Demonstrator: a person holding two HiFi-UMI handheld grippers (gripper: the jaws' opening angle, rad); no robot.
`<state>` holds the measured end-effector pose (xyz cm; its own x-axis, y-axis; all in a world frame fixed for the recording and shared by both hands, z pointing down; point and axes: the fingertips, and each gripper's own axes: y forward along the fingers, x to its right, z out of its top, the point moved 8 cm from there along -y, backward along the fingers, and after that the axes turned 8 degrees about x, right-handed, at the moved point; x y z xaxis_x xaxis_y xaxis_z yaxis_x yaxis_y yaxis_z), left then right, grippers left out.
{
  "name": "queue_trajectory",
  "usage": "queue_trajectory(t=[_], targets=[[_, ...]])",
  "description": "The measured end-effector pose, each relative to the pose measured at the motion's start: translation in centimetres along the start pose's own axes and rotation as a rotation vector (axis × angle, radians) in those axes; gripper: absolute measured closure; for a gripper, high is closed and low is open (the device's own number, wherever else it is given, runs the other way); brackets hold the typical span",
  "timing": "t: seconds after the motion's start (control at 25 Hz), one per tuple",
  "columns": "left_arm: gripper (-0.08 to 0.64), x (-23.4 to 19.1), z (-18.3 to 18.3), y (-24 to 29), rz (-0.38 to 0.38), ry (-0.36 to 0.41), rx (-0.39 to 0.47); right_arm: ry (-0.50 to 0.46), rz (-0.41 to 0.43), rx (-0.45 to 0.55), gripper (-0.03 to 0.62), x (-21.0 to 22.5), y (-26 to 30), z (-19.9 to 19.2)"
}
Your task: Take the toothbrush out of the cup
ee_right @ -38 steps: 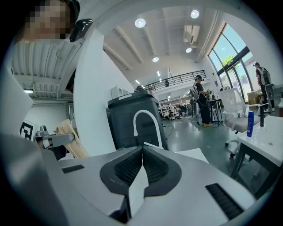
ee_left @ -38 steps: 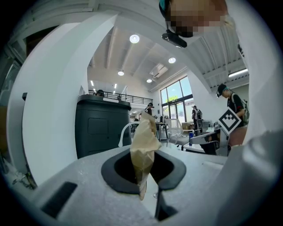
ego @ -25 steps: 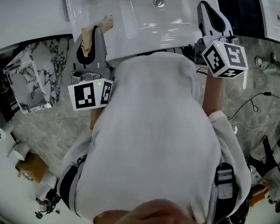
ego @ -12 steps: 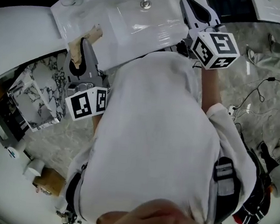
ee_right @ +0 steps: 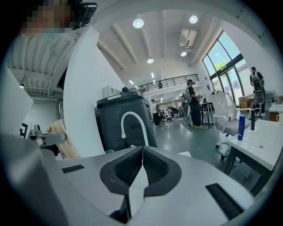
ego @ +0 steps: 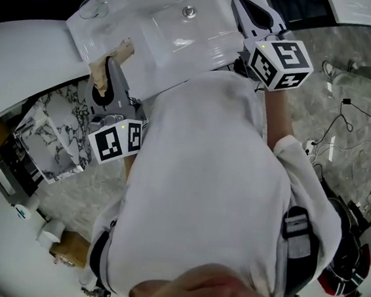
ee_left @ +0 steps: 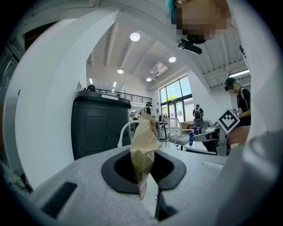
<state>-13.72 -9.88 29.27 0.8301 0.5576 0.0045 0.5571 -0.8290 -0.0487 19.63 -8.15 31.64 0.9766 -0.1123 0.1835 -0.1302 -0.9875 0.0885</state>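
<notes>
Toothbrush cup, a small clear glass one [ego: 91,8], standing at the far left corner of the white moulded sink counter [ego: 210,41], well apart from both grippers; too small in the head view to tell any toothbrush in it. Left gripper [ego: 110,63] nearly closed, pinching a crumpled tan paper-like scrap [ee_left: 143,148] sticking up past the dark pads, held at the counter's near left edge. Right gripper [ee_right: 142,164] closed pad to pad with nothing between, out over the counter's right side, right of the round metal drain [ego: 189,10].
</notes>
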Motion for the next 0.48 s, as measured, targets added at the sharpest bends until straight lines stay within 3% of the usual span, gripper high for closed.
queue_trajectory(t=[0.48], targets=[[0.518, -0.32, -0.15, -0.13, 0.008, -0.011, 0.003, -0.016, 0.010, -0.014, 0.578, -0.51, 0.08, 0.04]])
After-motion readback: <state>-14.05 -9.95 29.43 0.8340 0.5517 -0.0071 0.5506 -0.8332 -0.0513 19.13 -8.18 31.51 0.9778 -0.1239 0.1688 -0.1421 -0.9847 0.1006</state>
